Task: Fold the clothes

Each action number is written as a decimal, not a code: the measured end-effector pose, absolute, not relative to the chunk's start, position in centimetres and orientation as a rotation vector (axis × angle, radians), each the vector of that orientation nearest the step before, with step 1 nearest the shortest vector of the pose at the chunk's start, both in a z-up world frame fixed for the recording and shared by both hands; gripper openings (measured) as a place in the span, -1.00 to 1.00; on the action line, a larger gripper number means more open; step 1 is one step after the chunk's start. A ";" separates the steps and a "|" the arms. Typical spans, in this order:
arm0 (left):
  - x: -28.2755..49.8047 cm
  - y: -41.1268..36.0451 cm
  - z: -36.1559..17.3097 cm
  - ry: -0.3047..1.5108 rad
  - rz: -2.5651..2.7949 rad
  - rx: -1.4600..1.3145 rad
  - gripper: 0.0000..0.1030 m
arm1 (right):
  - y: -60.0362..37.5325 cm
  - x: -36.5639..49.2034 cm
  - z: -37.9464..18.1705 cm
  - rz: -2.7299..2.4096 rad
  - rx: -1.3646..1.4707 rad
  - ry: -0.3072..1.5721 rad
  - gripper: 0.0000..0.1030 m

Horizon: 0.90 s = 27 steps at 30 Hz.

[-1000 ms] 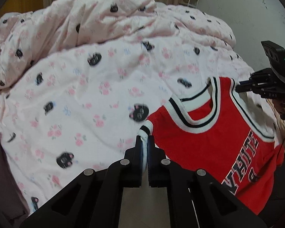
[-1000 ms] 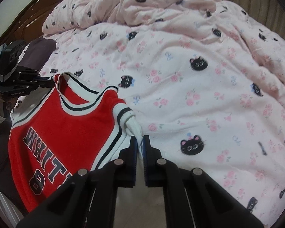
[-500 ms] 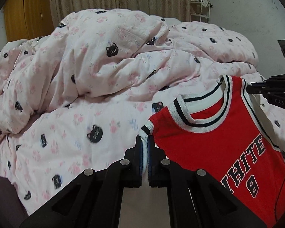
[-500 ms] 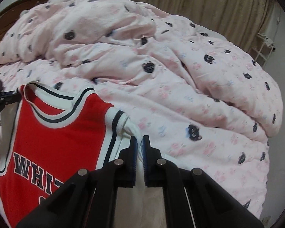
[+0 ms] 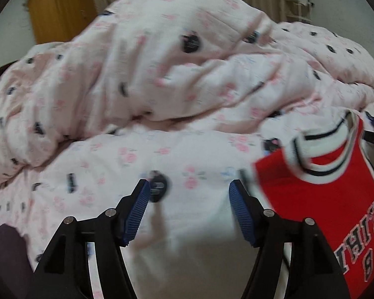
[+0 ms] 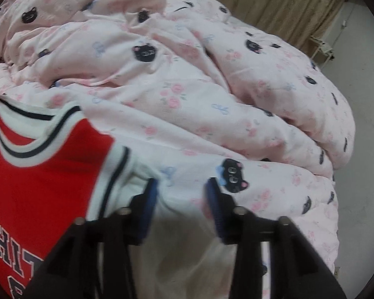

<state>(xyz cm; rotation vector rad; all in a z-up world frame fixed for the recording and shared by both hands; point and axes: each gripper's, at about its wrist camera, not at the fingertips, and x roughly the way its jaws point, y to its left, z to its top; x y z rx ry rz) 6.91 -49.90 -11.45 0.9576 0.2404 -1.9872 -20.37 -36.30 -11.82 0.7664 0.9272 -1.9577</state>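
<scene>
A red sleeveless jersey with white and dark trim and lettering lies on the pink quilt, at the right of the left wrist view. My left gripper is opening, and only quilt shows between its blue pads. The jersey's shoulder sits just outside its right finger. In the right wrist view the jersey fills the lower left. My right gripper is also opening. The jersey's white shoulder edge lies beside its left finger, and the pads do not press on it. Both views are blurred.
A rumpled pink quilt with black cat faces and flowers covers the bed and is piled high at the back. A wooden cabinet and a curtain stand behind. Bare floor lies past the bed's right edge.
Both grippers, earlier shut on the jersey's shoulder straps, have let go and opened. The jersey has slipped out to the side of each gripper, and both views have swung across the bed.
</scene>
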 end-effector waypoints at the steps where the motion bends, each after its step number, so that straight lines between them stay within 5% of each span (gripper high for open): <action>1: 7.7 -49.7 -10.9 0.222 -1.966 0.934 0.19 | -35.9 -20.7 -11.7 -1.973 0.761 0.921 -0.06; 10: 16.5 -42.2 -6.9 0.232 -2.030 0.773 0.20 | -29.4 -18.5 -7.1 -2.091 0.583 0.882 -0.06; 19: 19.9 -28.3 -10.6 0.345 -2.171 0.877 0.20 | -17.2 -11.2 -3.4 -1.995 0.587 0.677 -0.03; 27: 19.5 -19.9 -12.0 0.297 -2.253 0.901 0.20 | -9.9 -2.1 -5.2 -1.853 0.575 0.672 -0.02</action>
